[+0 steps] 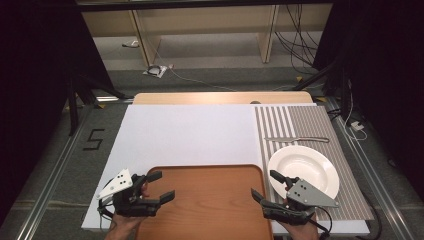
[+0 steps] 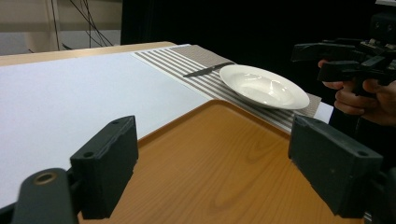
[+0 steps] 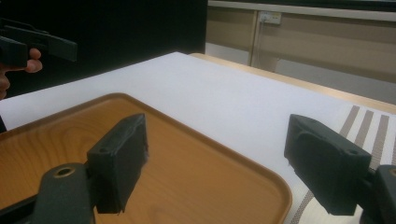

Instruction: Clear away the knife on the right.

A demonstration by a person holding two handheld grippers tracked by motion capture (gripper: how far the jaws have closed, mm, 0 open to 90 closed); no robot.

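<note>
Wooden and orange-brown, the tray (image 1: pixel 205 200) lies flat at the near edge of the surface (image 1: pixel 185 132), half on the white sheet. Left gripper (image 1: pixel 159 186) hovers over the tray's left rim, its fingers (image 2: pixel 105 170) spread wide with nothing between them. Right gripper (image 1: pixel 267 185) hangs over the tray's right rim, fingers (image 3: pixel 119 161) equally wide apart and empty, one above the wood, the other out over the striped placemat (image 1: pixel 310 125). Just beside the tray on that mat sits a white plate (image 1: pixel 303 170), empty. Beyond the plate a knife (image 1: pixel 296 139) lies crosswise on the stripes, apart from it.
</note>
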